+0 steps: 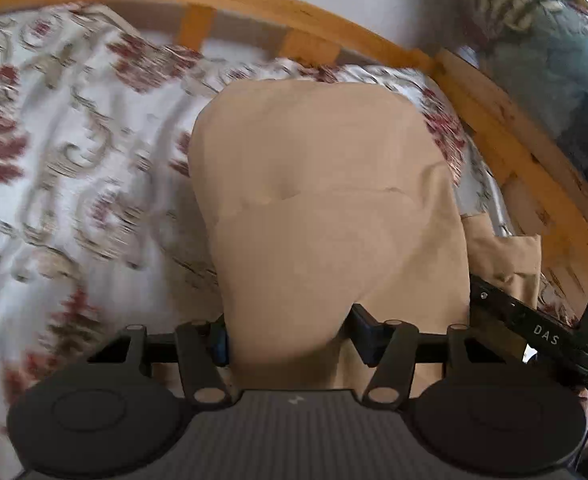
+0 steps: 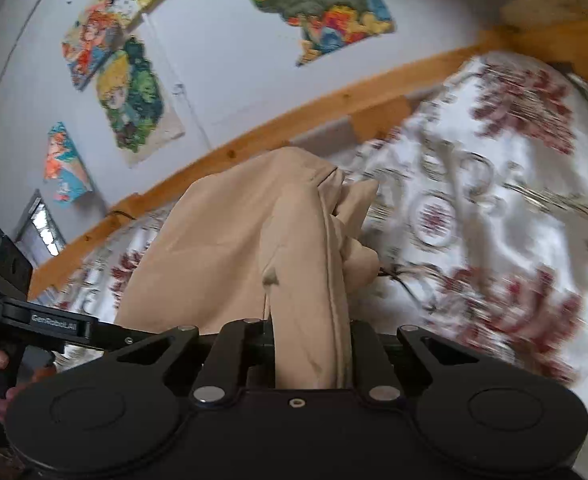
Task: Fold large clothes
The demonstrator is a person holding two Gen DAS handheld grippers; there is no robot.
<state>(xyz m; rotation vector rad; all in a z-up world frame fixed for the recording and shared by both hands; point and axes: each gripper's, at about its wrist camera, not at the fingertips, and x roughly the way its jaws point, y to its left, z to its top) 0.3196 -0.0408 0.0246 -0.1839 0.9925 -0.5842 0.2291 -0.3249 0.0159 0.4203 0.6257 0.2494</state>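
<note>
- Nearest in the left wrist view, the left gripper (image 1: 290, 340) has its two fingers pressed against a thick bunch of the beige garment (image 1: 314, 200); the cloth fills the gap between them, so the tongs are pinching it
- Likewise in the right wrist view, the right gripper (image 2: 310, 354) is clamped on a gathered fold of the same beige garment (image 2: 254, 240); the cloth runs straight up out of the gap between its fingers
- Beyond the left gripper the garment spreads out as a broad smooth panel, with a fold line crossing its middle; a smaller flap of it hangs at the right, beside the other tool's black body
- Beyond the right gripper the garment is bunched and creased along its right edge, with a loose twisted end lying toward the bedspread
- Under and around the garment lies a white bedspread with red flowers (image 1: 74, 140), blurred in both views
- Farther off, a wooden bed rail (image 1: 254, 4) borders the bedspread; behind it is a pale wall (image 2: 222, 60)
- Highest on that wall, torn colourful posters (image 2: 318, 4) are stuck in patches
</note>
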